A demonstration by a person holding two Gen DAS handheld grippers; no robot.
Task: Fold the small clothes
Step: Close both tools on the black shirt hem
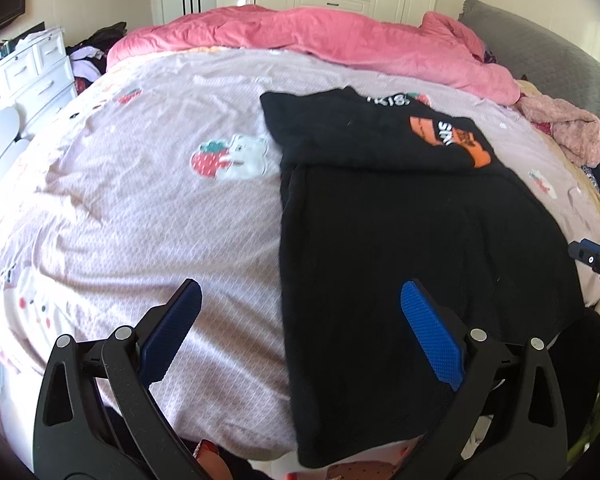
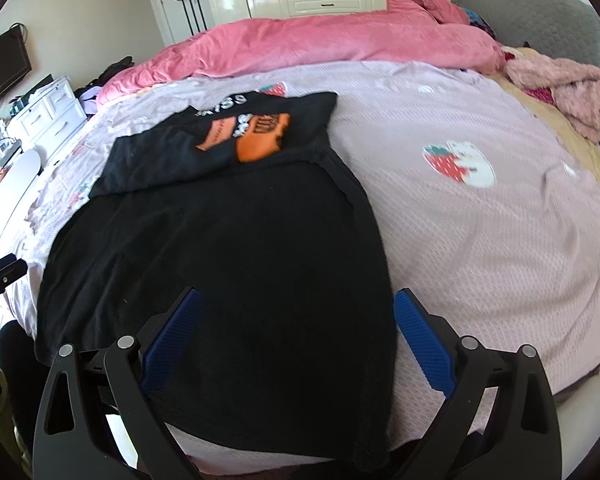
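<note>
1. Your black T-shirt (image 1: 400, 260) lies flat on the lilac bedsheet (image 1: 140, 220), its near hem hanging just over the front edge of the bed. The far end is already turned back toward you, so the printed side with the orange patch (image 2: 260, 140) faces up. That puts 1 fold in place and leaves the long plain body as the part to work.

2. Your left gripper (image 1: 300, 332) hovers with its jaws spread wide and nothing between the blue pads (image 1: 428, 332). It straddles the shirt's left edge: 1 finger over bare sheet, the other over black cloth. That placement suits a grab on the side seam.

3. Your right gripper (image 2: 296, 332) is likewise spread and empty, and it straddles the shirt's right edge the same way. With both tools near the hem, you are set up symmetrically, probably for a lengthwise fold or for lifting the hem up to the turned-back part.

4. Both views are blurred, so I cannot tell whether either tool touches the cloth; they seem to hang above it.

5. The pink duvet (image 2: 320, 44) is bunched along the far side and the fluffy pink garment (image 2: 568, 88) sits well apart at the right, so the sheet around the shirt stays free for folding.

6. Judging by the overhanging hem, pinch only 1 layer's edge cleanly, or the limp cloth may drag off the bed.
</note>
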